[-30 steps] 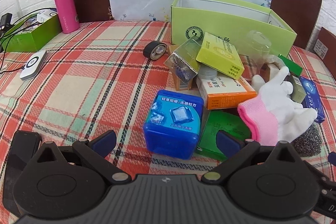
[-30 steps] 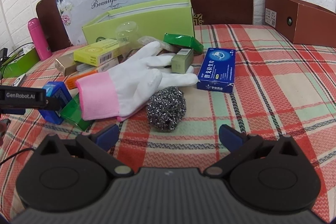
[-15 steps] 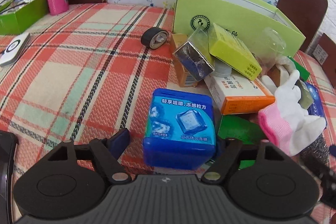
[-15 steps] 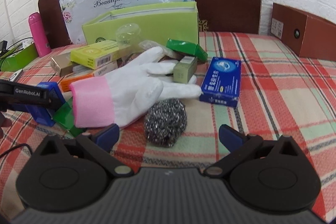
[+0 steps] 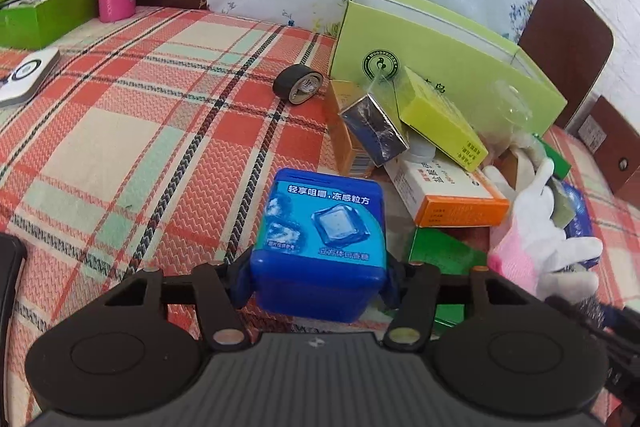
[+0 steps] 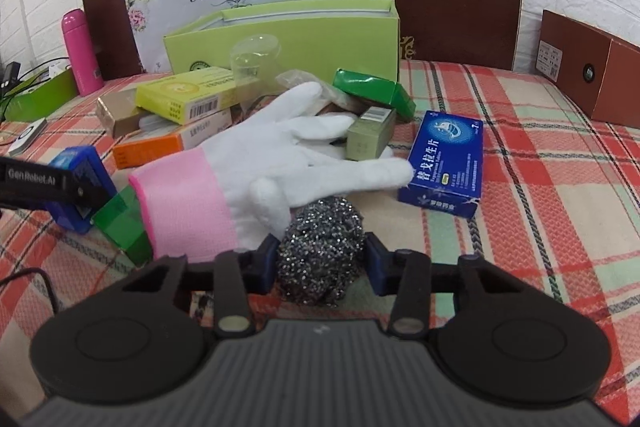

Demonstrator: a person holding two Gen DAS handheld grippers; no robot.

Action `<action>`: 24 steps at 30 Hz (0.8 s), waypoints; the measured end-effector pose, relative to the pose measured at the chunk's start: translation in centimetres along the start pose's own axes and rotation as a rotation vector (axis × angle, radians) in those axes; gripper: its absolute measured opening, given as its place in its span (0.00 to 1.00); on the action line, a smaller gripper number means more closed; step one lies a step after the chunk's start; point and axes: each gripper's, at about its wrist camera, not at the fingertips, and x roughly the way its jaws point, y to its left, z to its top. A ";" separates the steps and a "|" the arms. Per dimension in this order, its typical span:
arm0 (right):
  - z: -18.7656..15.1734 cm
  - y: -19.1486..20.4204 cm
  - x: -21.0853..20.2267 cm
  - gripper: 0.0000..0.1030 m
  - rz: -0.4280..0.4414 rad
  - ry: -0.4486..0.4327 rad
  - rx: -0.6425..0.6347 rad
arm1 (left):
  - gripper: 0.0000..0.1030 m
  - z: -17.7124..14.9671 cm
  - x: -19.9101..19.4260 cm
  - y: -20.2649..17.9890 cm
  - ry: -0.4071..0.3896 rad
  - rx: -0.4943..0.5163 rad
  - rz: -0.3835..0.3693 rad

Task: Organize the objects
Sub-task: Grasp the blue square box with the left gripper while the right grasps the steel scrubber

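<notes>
Blue gum box (image 5: 320, 243) on the plaid tabletop (image 5: 132, 131) now sits clamped between the left gripper (image 5: 316, 281) jaws, which stood wide apart a second ago. Steel scourer (image 6: 320, 251), beside the white glove (image 6: 280, 167), is now pinched by the right gripper (image 6: 320, 263), earlier spread.

Two low, close views, shared clutter
</notes>
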 end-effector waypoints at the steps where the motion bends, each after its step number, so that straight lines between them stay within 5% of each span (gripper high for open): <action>1: -0.1 -0.1 -0.3 0.41 0.003 0.003 -0.001 | 0.58 0.0 -0.2 0.1 0.000 -0.004 -0.001; 10: -0.8 -1.8 -4.2 0.39 0.166 0.029 0.084 | 0.58 -1.1 -3.3 -1.0 -0.018 0.080 -0.053; 17: 1.3 -2.2 -8.4 0.39 0.175 -0.137 0.063 | 0.58 0.4 -6.1 -2.5 -0.096 0.116 -0.109; 24: 3.7 -2.5 -8.1 0.39 0.179 -0.189 0.068 | 0.58 1.8 -7.3 -3.6 -0.154 0.138 -0.137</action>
